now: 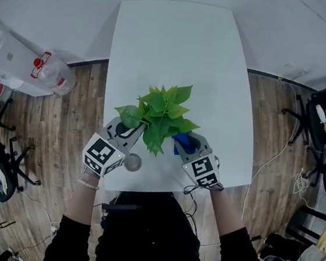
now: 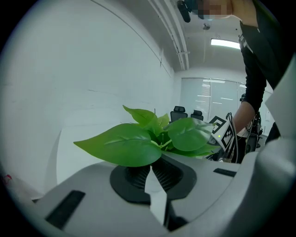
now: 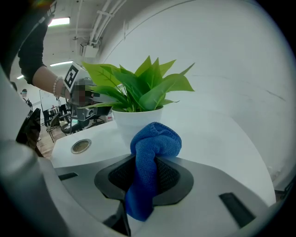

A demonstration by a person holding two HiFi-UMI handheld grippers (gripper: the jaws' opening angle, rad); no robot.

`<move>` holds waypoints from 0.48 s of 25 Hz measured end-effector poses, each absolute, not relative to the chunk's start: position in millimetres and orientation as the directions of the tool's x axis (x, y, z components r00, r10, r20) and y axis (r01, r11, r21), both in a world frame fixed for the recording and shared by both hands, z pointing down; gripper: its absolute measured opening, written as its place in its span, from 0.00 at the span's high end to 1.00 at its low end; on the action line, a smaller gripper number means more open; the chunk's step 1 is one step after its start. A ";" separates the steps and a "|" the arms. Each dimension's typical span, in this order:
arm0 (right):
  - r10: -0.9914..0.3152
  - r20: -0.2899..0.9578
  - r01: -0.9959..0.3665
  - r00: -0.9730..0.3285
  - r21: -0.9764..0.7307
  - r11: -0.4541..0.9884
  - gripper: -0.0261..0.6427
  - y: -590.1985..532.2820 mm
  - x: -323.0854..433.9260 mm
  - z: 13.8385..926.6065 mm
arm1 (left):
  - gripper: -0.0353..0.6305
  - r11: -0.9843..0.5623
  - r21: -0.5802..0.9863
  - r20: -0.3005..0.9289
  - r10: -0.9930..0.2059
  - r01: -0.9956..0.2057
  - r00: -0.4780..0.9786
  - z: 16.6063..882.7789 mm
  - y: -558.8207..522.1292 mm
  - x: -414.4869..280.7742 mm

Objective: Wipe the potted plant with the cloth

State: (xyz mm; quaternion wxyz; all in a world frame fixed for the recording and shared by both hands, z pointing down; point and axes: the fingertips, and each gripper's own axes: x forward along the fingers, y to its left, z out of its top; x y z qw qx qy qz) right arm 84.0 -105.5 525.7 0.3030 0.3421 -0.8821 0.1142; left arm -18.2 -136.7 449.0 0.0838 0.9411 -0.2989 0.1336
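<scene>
The potted plant (image 1: 163, 116) stands near the front edge of the white table (image 1: 172, 46); its broad green leaves hide the pot from above. The white pot (image 3: 137, 124) shows in the right gripper view. At the plant's left, my left gripper (image 1: 133, 128) is shut on a large outer leaf (image 1: 129, 115). In the left gripper view that leaf (image 2: 122, 146) spreads out from the tips of the left gripper (image 2: 151, 172). On the plant's right, my right gripper (image 1: 186, 142) is shut on a bunched blue cloth (image 3: 155, 141), close in front of the pot and apart from it.
A round metal grommet (image 1: 132, 163) sits in the table by the front edge, beside the left gripper. Wooden floor surrounds the table, with a large water bottle (image 1: 52, 73) at the left and office chairs (image 1: 322, 122) at the right.
</scene>
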 end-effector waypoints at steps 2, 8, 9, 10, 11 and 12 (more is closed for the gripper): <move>-0.546 0.606 -0.686 -0.578 0.002 0.728 0.77 -112.4 94.1 522.7 | 0.91 -0.814 0.053 0.313 -0.536 -0.578 0.784 448.6 -135.7 -16.5; -0.576 0.589 -0.696 -0.567 0.033 0.717 0.77 -157.2 123.1 507.6 | 0.91 -0.812 0.035 0.328 -0.542 -0.583 0.774 448.0 -136.0 -16.2; -0.566 0.591 -0.680 -0.575 0.039 0.732 0.77 -164.1 123.3 506.6 | 0.91 -0.809 0.039 0.330 -0.543 -0.586 0.772 448.0 -136.1 -16.2; -0.547 0.596 -0.656 -0.588 0.044 0.753 0.77 -170.1 121.7 506.8 | 0.91 -0.808 0.041 0.334 -0.544 -0.588 0.770 448.1 -136.3 -16.1; -0.522 0.601 -0.625 -0.605 0.048 0.779 0.77 -175.2 118.2 507.7 | 0.91 -0.806 0.041 0.340 -0.545 -0.591 0.766 448.4 -136.6 -16.0; -0.494 0.604 -0.589 -0.626 0.050 0.807 0.77 -179.6 113.1 508.7 | 0.92 -0.804 0.039 0.349 -0.546 -0.594 0.762 448.8 -136.9 -16.0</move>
